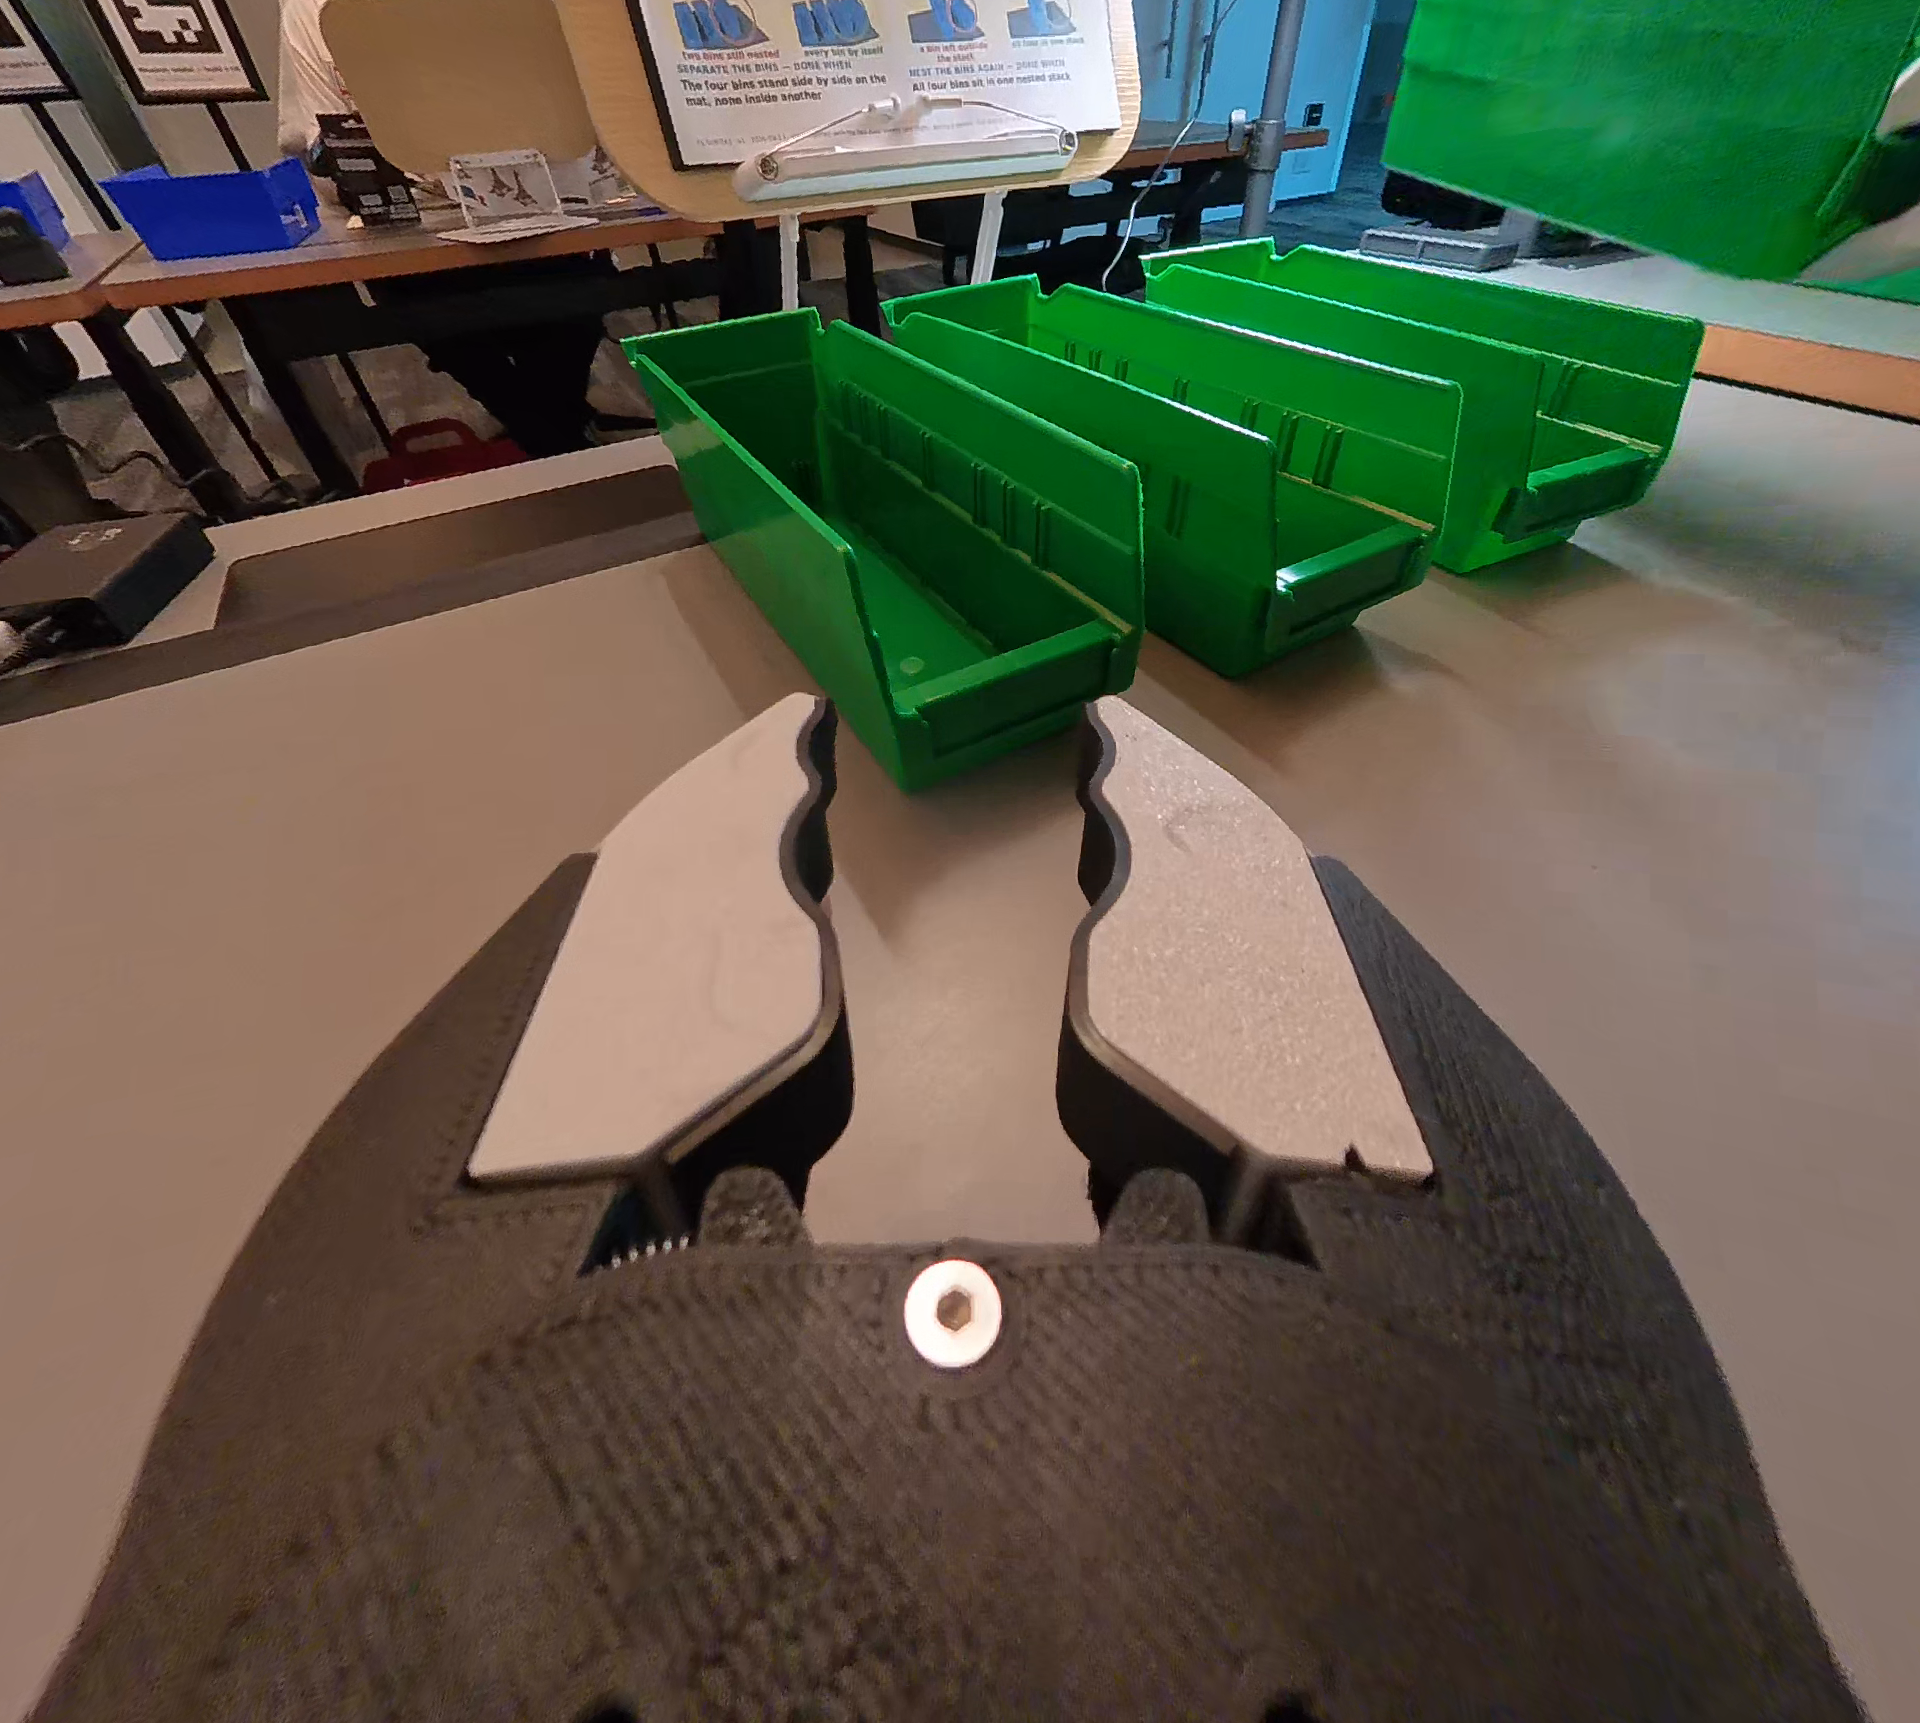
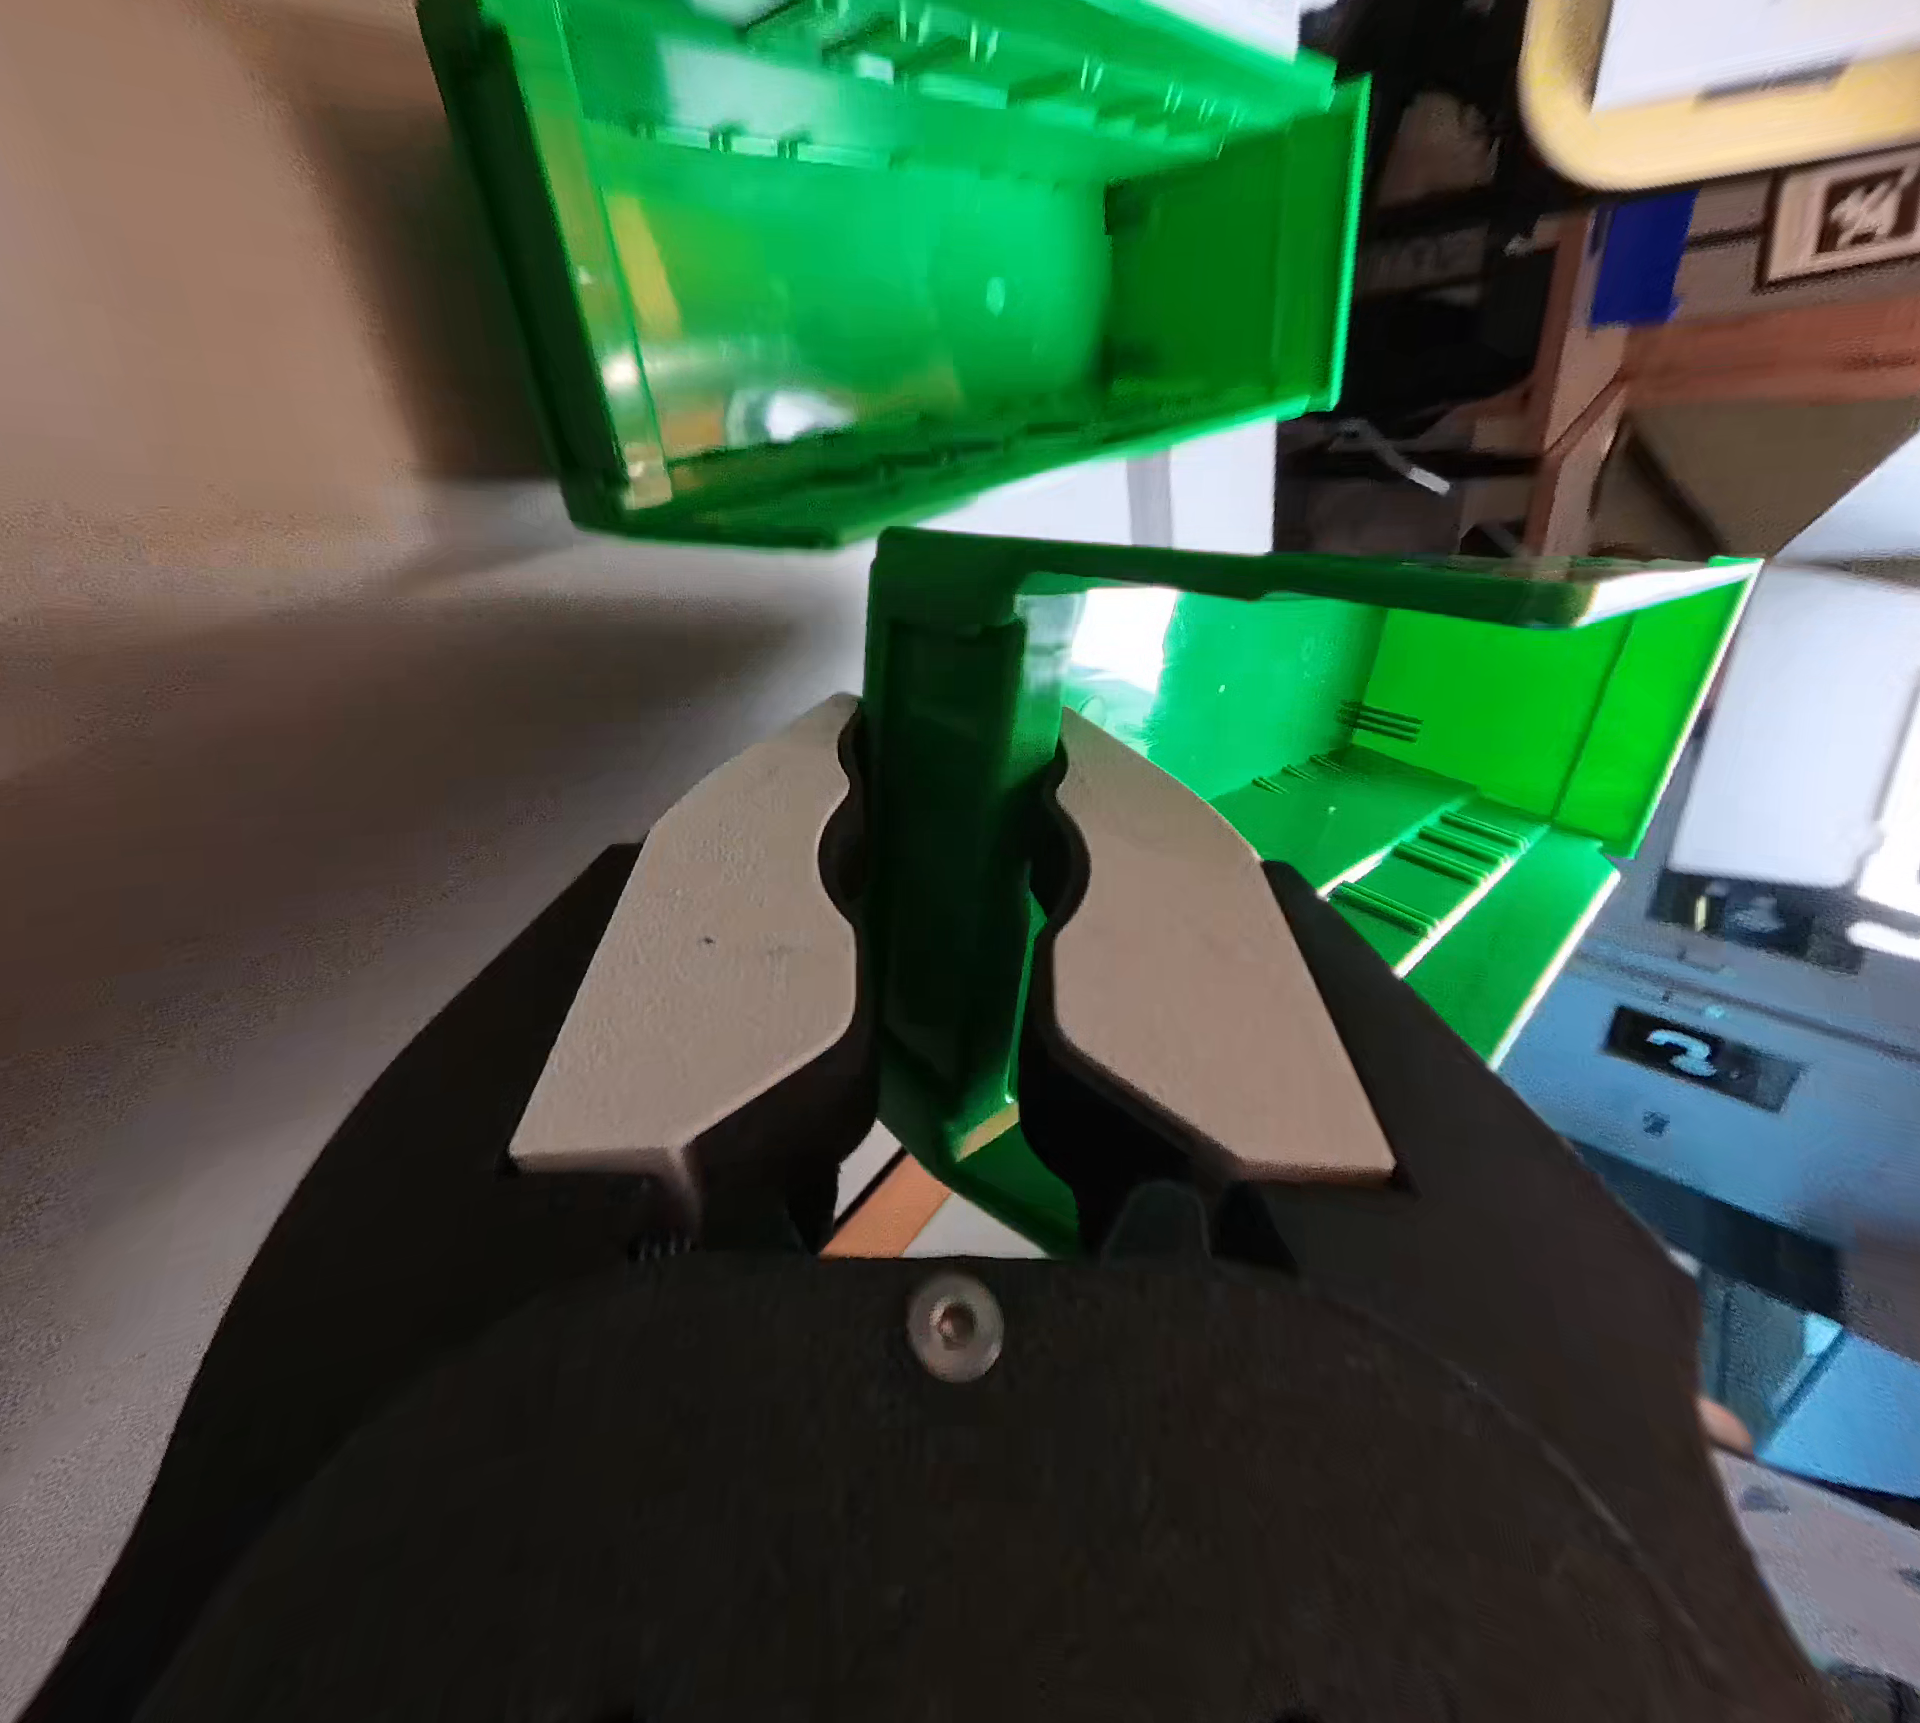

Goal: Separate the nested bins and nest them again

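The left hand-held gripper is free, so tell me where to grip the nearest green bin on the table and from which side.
Grip the low front lip of the nearest green bin, coming from its short open end that faces the left hand-held gripper. That wall is thin, low and unobstructed; the right long wall sits close beside the next bin.

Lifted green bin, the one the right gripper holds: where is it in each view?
Left wrist view: lifted bin upper right, in the air above the far end of the bin row.
Right wrist view: lifted bin centre to right, its front lip clamped between the right gripper fingers.
Shared landmark: wooden clipboard.
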